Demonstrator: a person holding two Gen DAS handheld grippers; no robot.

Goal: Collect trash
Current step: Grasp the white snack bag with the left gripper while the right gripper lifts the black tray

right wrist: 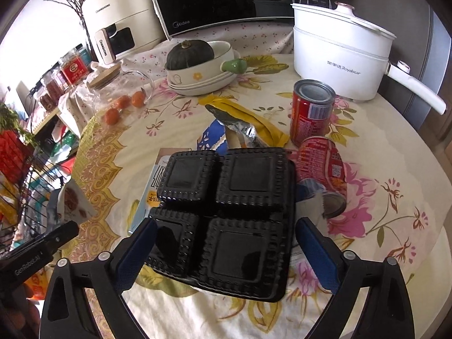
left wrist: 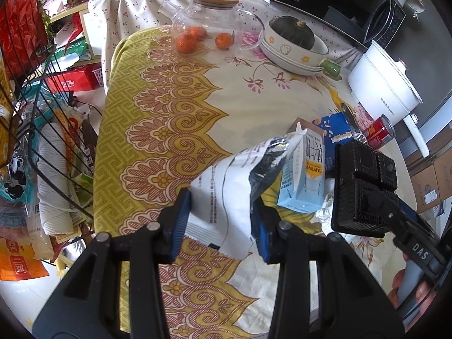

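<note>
My left gripper (left wrist: 221, 220) is shut on a white and silver snack bag (left wrist: 240, 186), held above the table. Behind it stands a light blue milk carton (left wrist: 306, 172). My right gripper (right wrist: 223, 245) is shut on a black plastic four-compartment tray (right wrist: 226, 206), lifted over the table; the tray also shows in the left wrist view (left wrist: 361, 186). Two red cans, one upright (right wrist: 310, 110) and one lying (right wrist: 325, 169), a blue wrapper (right wrist: 212, 138) and a yellow wrapper (right wrist: 254, 118) lie beyond the tray.
A white electric pot (right wrist: 339, 53), stacked bowls with a dark squash (right wrist: 197, 65), a glass jar with oranges (right wrist: 121, 99) and a microwave (right wrist: 220, 0) stand at the back. A wire rack (left wrist: 42, 141) full of packets stands left of the table.
</note>
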